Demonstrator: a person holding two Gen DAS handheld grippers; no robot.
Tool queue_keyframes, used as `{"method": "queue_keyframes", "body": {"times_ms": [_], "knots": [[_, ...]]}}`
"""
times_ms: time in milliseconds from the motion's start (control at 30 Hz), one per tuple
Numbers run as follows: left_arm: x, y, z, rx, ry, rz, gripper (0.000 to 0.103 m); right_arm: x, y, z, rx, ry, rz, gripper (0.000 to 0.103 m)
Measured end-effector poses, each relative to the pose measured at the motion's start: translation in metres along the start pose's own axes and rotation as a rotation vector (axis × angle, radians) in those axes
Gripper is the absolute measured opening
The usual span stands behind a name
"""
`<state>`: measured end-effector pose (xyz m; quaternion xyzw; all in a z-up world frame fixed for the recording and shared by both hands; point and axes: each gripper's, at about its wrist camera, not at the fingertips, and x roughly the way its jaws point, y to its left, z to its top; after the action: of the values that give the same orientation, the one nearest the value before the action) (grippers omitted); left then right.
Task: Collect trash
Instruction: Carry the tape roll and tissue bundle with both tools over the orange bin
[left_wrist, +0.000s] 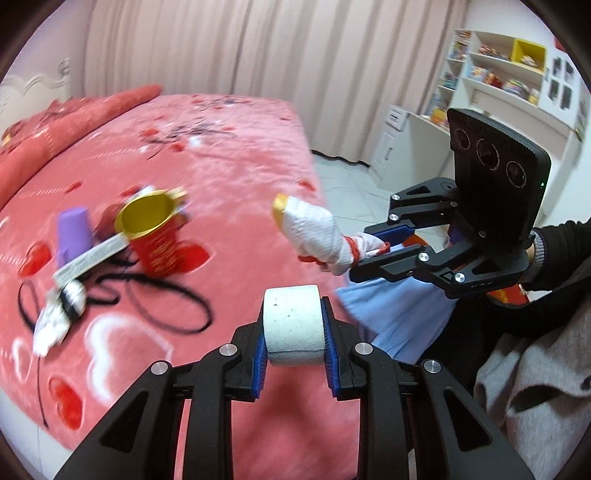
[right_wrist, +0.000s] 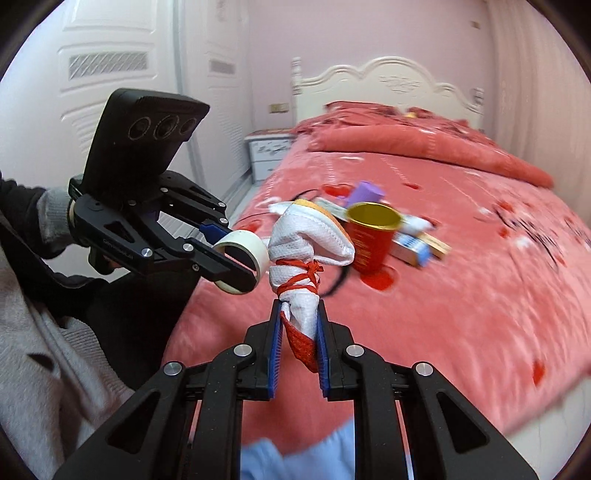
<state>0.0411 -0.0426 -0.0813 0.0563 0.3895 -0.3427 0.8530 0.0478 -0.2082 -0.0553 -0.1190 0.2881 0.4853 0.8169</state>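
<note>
**Both tongs full over the bed**

Right now the left gripper (left_wrist: 294, 345) is clamped on a roll of white tape (left_wrist: 293, 326), and the right gripper (right_wrist: 298, 345) is clenched on the tied neck of a white bundle (right_wrist: 306, 243) bound with red string. Both are held above the near edge of the pink bed (left_wrist: 229, 155). Farther on, a red cup (left_wrist: 153, 230) with a gold inside, a purple cup (left_wrist: 74, 230), a black cord (left_wrist: 166, 295) and some small boxes (right_wrist: 415, 245) lie in a blurred heap on the cover.

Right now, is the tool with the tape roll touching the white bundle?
Apart. The left wrist view shows the left tool clamping the tape roll, with pink bedspread visible between it and the white bundle.
</note>
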Motion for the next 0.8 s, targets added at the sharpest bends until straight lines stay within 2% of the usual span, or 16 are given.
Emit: {"method": "queue_keyframes", "body": {"times_ms": [367, 500, 800], "knots": [[0.077, -0.061, 0.076, 0.202, 0.016, -0.172, 0.027, -0.105, -0.047, -0.075, 0.229, -0.06, -0.26, 0.017], [0.124, -0.097, 0.108, 0.298, 0.045, -0.263, 0.027, -0.144, -0.071, -0.112, 0.351, -0.081, -0.365, 0.017], [0.213, -0.155, 0.159, 0.43, 0.107, -0.432, 0.027, -0.219, -0.119, -0.2, 0.577, -0.067, -0.588, 0.017]]}}
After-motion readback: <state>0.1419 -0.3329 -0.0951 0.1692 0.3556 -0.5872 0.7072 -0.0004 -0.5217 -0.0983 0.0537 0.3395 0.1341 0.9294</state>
